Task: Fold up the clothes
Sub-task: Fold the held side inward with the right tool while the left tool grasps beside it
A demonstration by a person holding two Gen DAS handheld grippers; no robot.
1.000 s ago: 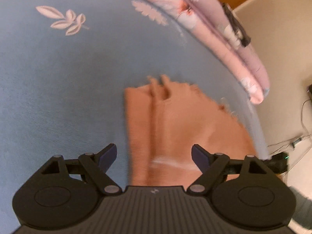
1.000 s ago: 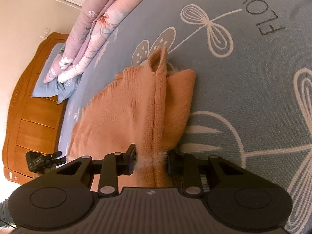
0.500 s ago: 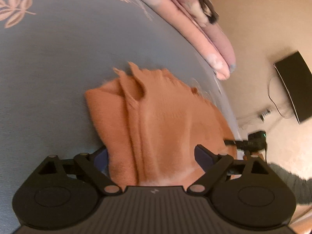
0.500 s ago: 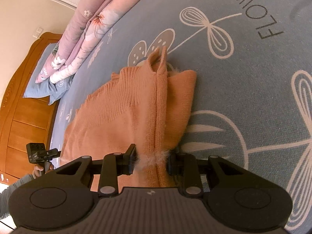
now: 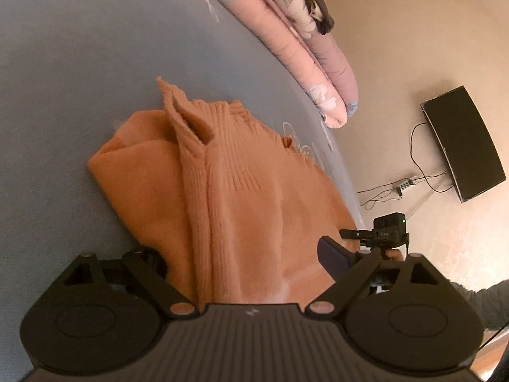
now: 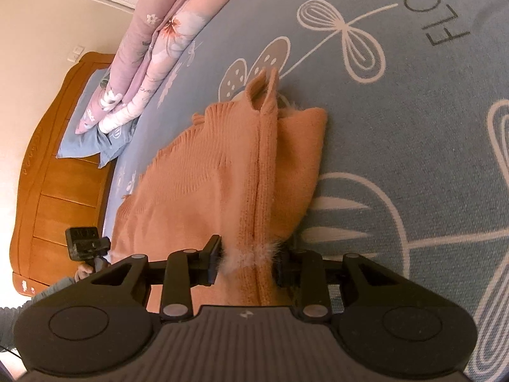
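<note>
Orange knitted sweater (image 6: 222,172), soft and floppy, lies part-folded on the blue bedspread (image 6: 397,133) ahead of both claws, right claw (image 6: 246,259) clamping its fluffy hem, left claw (image 5: 241,258) spread wide

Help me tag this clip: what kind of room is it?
Most likely a bedroom: the orange sweater lies on a blue printed bedsheet, with a wooden headboard and a folded floral quilt behind it.

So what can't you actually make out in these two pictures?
- Left wrist view: the left fingers' left tip is hidden under the orange sweater.
- Both views: the sweater's near edge is cut off by the gripper bodies.
- Right wrist view: the printed word on the blue bedsheet runs off the frame.
</note>
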